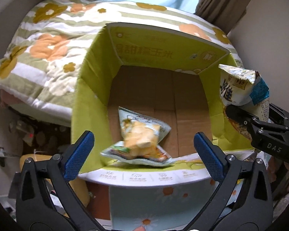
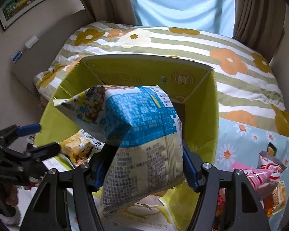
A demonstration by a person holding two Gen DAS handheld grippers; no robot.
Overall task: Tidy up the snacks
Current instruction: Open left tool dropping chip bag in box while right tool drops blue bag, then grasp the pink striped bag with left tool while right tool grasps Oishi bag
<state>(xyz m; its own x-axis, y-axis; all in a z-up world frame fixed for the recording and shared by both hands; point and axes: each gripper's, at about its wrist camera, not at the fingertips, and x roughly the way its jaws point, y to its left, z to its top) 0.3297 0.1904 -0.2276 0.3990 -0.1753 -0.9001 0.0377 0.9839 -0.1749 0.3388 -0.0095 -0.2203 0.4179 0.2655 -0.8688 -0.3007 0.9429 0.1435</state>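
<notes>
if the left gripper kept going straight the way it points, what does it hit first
Probably the yellow puffed-snack bag lying between the open left gripper pads, then the cardboard box floor; depth is unclear.

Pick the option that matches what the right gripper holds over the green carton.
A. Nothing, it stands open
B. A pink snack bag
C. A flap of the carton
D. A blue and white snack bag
D: the right gripper is shut on the blue and white snack bag, its pads pressing both sides, above the open green carton.
</notes>
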